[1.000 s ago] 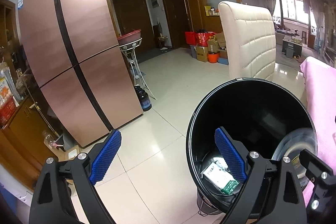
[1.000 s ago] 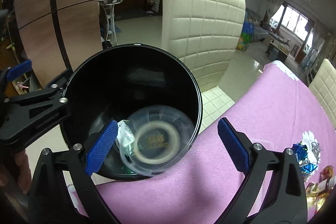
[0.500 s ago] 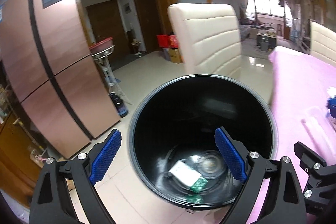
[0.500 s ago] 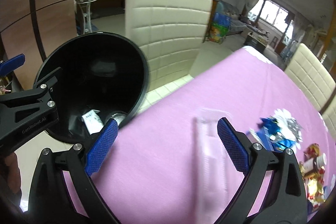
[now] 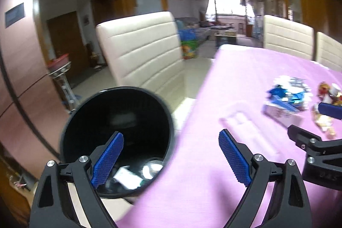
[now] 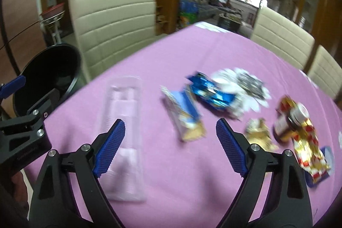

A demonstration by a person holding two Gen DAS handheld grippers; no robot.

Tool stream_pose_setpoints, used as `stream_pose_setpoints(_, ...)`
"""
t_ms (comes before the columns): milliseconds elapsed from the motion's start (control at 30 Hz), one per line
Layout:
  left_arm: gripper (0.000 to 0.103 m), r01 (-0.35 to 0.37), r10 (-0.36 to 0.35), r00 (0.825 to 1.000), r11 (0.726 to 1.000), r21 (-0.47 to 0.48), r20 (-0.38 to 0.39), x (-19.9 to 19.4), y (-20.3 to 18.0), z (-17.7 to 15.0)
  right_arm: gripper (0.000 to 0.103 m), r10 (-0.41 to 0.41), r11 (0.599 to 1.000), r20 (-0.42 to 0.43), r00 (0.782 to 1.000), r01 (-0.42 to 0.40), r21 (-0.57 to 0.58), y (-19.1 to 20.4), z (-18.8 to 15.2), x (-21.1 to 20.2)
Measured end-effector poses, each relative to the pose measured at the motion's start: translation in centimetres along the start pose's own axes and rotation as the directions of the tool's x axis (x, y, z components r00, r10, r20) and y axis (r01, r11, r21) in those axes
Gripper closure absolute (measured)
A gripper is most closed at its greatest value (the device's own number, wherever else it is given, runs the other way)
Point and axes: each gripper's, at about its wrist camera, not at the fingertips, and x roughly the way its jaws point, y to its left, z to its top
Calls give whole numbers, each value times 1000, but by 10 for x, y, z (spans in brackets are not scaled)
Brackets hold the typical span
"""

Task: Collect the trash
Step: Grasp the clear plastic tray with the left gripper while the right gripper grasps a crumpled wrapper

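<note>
Black bin (image 5: 115,142): on the floor at the bench's near-left corner, beside a cream chair (image 5: 141,57); mouth up, partly behind the left tool in the left view.
Bin contents: a white-and-green carton (image 5: 126,180) and a round clear lid (image 5: 152,169) lie at the bottom; the rest is too dark to tell.
Change: both cameras have swung from the bin toward the bench; the lid seen over the bin a second ago now lies inside.
Meaning: one drop looks finished; next pick is likely from the bench.
Left tool (image 5: 171,160): wide, empty, over the bin edge and bench corner.
Right tool (image 6: 170,146): wide, empty, above the bench.
Pink bench (image 6: 192,61): carries the remaining trash.
Trash left: clear tray (image 6: 124,138) nearest the bin; light-blue wrapper (image 6: 183,114); blue wrapper (image 6: 211,95); white-and-black wrappers (image 6: 245,87); gold wrapper (image 6: 258,131); small jar (image 6: 288,123); red-and-gold pack (image 6: 307,151).
</note>
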Motion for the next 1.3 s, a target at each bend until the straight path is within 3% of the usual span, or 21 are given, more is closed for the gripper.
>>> stream_pose_setpoints(400, 15, 165, -162, 986, 984, 72, -46, -1, -76, 1, 21, -77, 989, -62, 995, 84, 120, -80, -30, 7)
stream_pose_setpoints(667, 15, 140, -122, 983, 982, 127, -138, 13, -102, -1, 21, -82, 982, -97, 992, 97, 160, -101, -32, 19)
stream_pose_setpoints(1033, 14, 172, -154, 961, 983, 60, -229, 26, -88, -3, 24, -19, 981, -172, 985, 51, 185, -99, -29, 39)
stream_pose_setpoints(1200, 15, 190, -177, 955, 981, 30, -239, 21, -81, -7, 41, -7, 988, -145, 989, 29, 155, -89, -29, 35)
stream_pose_setpoints(1267, 15, 189, -175, 958, 981, 43, -229, 19, -83, -10, 63, 9, 990, -132, 991, 10, 139, -82, -29, 33)
stream_pose_setpoints(1300, 15, 178, -162, 959, 983, 53, -232, 21, -84, -11, 66, 8, 992, -129, 992, 9, 127, -79, -28, 32)
